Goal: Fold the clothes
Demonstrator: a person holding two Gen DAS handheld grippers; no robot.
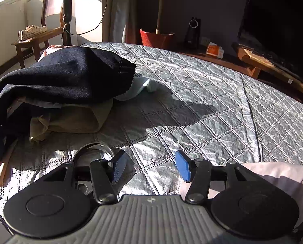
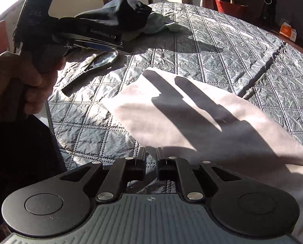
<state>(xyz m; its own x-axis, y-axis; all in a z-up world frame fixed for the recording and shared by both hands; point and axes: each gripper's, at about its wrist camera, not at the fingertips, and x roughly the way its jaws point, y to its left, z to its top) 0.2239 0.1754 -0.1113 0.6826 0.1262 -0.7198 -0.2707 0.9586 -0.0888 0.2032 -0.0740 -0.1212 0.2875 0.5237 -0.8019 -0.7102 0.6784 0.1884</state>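
Observation:
A pale pink garment (image 2: pixel 202 118) lies folded flat on the grey quilted bed cover (image 2: pixel 242 46); its edge shows in the left wrist view (image 1: pixel 273 172) at the lower right. My right gripper (image 2: pixel 150 158) is nearly shut at the garment's near edge, with a narrow gap between the jaws; no cloth shows between them. My left gripper (image 1: pixel 150 165) is open and empty above the cover, left of the pink garment; it also shows in the right wrist view (image 2: pixel 90 38). A pile with a dark navy garment (image 1: pixel 66 75) on top of beige clothes (image 1: pixel 76 118) lies at the left.
A pale green cloth (image 1: pixel 143 87) pokes out beside the pile. A magnifying glass (image 2: pixel 102 61) lies on the cover under the left gripper. A chair with shoes (image 1: pixel 32 30), a fan stand, a red plant pot (image 1: pixel 155 38) and a wooden bench (image 1: pixel 273 65) stand beyond the bed.

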